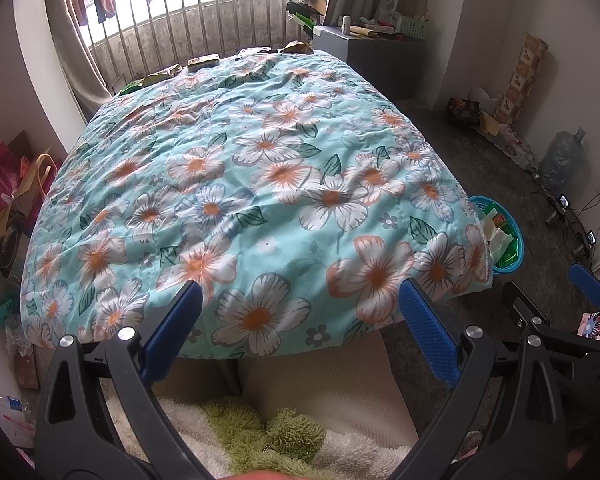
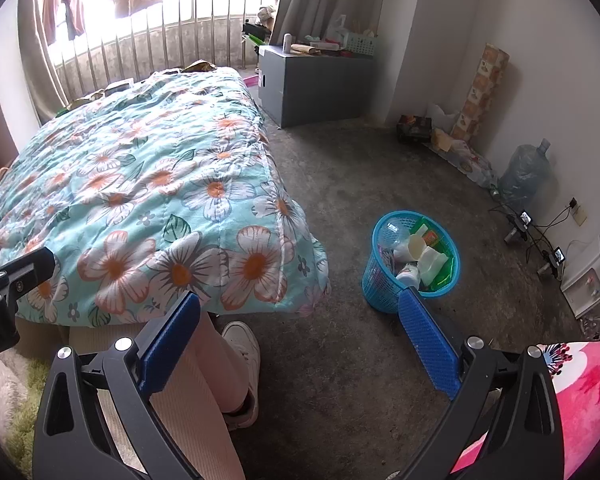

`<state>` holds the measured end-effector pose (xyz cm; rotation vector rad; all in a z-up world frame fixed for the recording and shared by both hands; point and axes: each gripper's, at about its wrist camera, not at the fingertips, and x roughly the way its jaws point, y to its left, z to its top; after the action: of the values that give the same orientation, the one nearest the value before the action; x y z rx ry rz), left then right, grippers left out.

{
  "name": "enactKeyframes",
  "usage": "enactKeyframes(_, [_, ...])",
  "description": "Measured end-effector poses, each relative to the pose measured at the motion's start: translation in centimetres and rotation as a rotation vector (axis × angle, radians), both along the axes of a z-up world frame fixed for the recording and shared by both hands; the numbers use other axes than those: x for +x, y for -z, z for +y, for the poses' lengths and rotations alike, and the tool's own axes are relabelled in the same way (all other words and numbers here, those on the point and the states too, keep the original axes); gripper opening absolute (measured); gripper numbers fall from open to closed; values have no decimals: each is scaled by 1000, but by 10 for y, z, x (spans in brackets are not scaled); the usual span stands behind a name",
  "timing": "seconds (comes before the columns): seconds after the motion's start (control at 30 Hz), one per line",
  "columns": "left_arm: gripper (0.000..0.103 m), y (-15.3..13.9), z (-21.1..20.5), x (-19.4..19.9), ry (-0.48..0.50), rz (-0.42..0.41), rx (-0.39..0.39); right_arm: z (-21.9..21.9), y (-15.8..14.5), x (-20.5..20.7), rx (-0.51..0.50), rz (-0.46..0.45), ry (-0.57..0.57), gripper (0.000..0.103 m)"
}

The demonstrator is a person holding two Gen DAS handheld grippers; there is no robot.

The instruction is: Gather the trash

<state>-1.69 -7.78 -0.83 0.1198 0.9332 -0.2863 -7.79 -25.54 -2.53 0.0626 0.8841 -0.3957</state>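
A blue mesh trash basket (image 2: 384, 284) stands on the floor by the bed's near corner, filled with cups, bottles and wrappers; in the left wrist view the basket (image 1: 514, 256) peeks out past the quilt. My right gripper (image 2: 300, 312) is open and empty, above the floor just left of the basket. My left gripper (image 1: 302, 300) is open and empty over the near edge of the floral quilt (image 1: 240, 184). Several wrappers and packets (image 1: 202, 62) lie along the bed's far edge near the window.
A grey cabinet (image 2: 316, 80) with clutter stands at the back. Bags and boxes (image 1: 16, 184) sit left of the bed. Along the right wall are a water jug (image 2: 524, 176), cables and small devices (image 2: 526, 220). A person's leg and white shoe (image 2: 244, 352) are below.
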Motion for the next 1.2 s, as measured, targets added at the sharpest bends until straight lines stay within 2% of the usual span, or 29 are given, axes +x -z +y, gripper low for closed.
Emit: enactKeyframes(1.2, [94,1,1,0,4,5,1,0,1,-1,5,-2,0,97])
